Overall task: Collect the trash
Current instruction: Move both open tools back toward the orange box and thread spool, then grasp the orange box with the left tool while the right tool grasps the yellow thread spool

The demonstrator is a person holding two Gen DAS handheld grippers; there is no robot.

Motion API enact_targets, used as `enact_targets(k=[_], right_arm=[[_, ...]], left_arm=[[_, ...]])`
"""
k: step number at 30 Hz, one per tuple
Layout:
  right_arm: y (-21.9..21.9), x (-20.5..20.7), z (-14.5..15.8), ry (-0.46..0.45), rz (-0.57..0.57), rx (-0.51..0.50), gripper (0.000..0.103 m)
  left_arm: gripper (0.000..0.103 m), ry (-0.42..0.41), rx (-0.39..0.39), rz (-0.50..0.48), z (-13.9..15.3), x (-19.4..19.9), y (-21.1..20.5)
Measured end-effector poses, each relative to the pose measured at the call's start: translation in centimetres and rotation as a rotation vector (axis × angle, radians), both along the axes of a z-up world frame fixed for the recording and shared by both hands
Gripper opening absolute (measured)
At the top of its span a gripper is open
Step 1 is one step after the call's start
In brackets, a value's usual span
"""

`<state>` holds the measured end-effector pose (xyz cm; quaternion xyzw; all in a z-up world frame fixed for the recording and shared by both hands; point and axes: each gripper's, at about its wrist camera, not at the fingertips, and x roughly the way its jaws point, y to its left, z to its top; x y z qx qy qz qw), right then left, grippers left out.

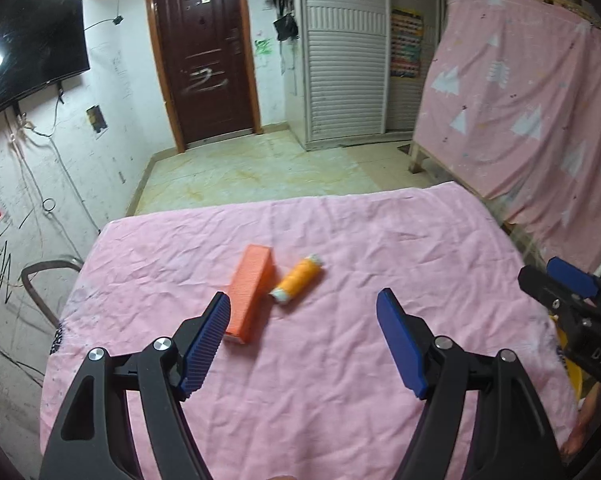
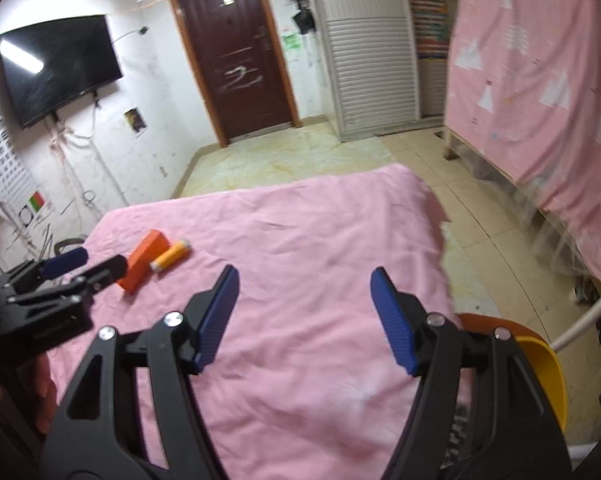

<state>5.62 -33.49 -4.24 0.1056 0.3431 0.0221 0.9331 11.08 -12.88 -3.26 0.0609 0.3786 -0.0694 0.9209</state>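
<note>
Two pieces of trash lie side by side on the pink cloth over the worktop (image 1: 340,360), toward its left edge and a bit nearer the far edge than the near one.

Farthest left is the orange box (image 1: 249,296). It is long and thin. Its long side runs from near to far, leaning a little to the right at the far end. Its near end sits just beside the left finger of the left hand-held gripper (image 1: 302,346). That gripper is spread wide and holds nothing. The box is ahead of it and a bit to its left, not yet between the fingers.

Next comes the yellow thread spool (image 1: 298,279), just to the right of the box. I cannot tell if the two touch. It lies on its side, with its near white end pointing at the box and its far end leaning right. It is straight ahead of the left hand-held gripper.

Over by the right edge is the right hand-held gripper (image 2: 302,318). It is also spread wide and empty. Both pieces are well to its left. A yellow bin (image 2: 544,372) shows just off the near right corner.

I think the left one is much nearer, so it should go for the box or the spool, and a small move forward would do it.
</note>
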Motion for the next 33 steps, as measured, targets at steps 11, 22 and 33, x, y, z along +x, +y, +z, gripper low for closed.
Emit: enact_targets(k=[11, 22, 33], right_arm=[[5.2, 4.4, -0.4, 0.038, 0.097, -0.043, 0.066], [8.4, 9.2, -2.5, 0.088, 0.174, -0.059, 0.066], [9.5, 11.7, -3.9, 0.121, 0.215, -0.064, 0.065]], left_arm=[[0.068, 0.059, 0.035, 0.062, -2.6, 3.0, 4.9], [0.07, 0.17, -0.05, 0.03, -5.5, 6.3, 7.1], [0.054, 0.144, -0.002, 0.05, -7.2, 7.5, 6.2]])
